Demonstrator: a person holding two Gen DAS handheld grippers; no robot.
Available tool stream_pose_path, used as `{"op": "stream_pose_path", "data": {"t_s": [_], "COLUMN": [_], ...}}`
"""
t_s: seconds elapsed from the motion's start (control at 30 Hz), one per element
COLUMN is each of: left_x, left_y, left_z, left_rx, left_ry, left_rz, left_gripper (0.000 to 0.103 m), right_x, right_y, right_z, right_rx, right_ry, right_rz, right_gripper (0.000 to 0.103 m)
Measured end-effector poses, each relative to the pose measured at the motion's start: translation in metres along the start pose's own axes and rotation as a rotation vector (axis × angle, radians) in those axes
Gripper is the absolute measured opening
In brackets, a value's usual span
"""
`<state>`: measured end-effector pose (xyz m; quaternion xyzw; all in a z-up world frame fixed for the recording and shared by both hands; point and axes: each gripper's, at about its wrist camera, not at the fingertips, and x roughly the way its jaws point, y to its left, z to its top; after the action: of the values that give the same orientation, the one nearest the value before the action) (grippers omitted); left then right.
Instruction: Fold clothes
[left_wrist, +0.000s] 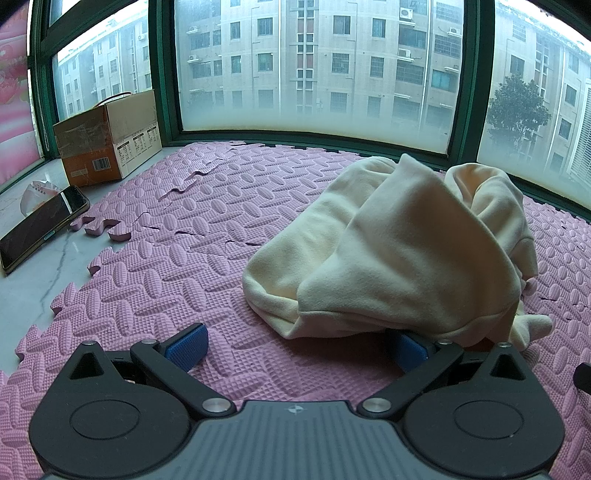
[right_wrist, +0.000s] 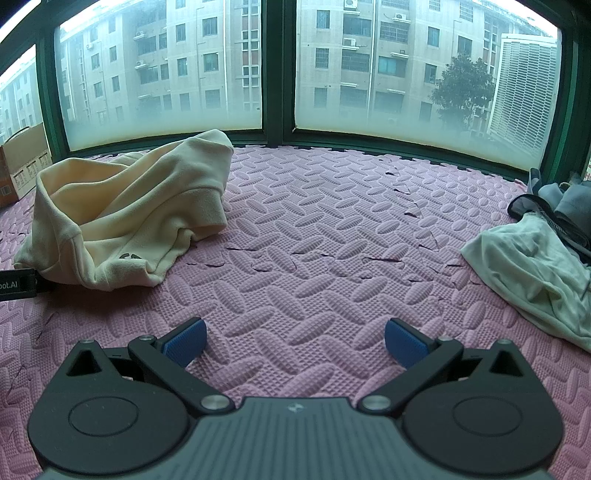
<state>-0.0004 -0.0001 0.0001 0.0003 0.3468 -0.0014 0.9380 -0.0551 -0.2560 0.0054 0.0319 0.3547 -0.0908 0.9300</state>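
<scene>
Both fingers (left_wrist: 186, 347) (right_wrist: 184, 345) spread wide, empty; left pair at cream garment (left_wrist: 399, 251) hem, bare pink mat (right_wrist: 314, 236) ahead of right.

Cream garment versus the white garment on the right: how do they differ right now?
The cream garment is bunched into a tall heap; the white garment lies lower and flatter. The cream one sits far left beside the left gripper, whose right finger is under its hem; the white one lies at the right edge, untouched. Both are unfolded on the pink mat.
</scene>
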Motion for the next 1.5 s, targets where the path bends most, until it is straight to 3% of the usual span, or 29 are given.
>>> {"op": "stream_pose_path", "data": {"t_s": [0.27, 0.57, 0.77, 1.0, 1.5], "left_x": [0.0, 0.001, -0.009, -0.038, -0.127], "left_y": [0.0, 0.007, 0.018, 0.04, 0.079], "left_z": [0.0, 0.012, 0.014, 0.018, 0.016], "left_rx": [0.0, 0.019, 0.035, 0.089, 0.144], "left_ry": [0.001, 0.082, 0.133, 0.114, 0.045], "left_rz": [0.0, -0.035, -0.017, 0.016, -0.026], "left_gripper": [0.103, 0.103, 0.103, 0.103, 0.103], "right_x": [0.0, 0.0, -0.001, -0.019, -0.102], "right_y": [0.0, 0.002, 0.003, 0.014, 0.052], "right_z": [0.0, 0.001, 0.002, -0.001, -0.01], "right_rx": [0.0, 0.0, 0.011, 0.032, -0.03], "right_ry": [0.001, 0.008, 0.018, 0.01, -0.041], "right_rz": [0.001, -0.001, -0.007, -0.016, 0.054], "right_gripper": [0.103, 0.103, 0.103, 0.103, 0.103]}}
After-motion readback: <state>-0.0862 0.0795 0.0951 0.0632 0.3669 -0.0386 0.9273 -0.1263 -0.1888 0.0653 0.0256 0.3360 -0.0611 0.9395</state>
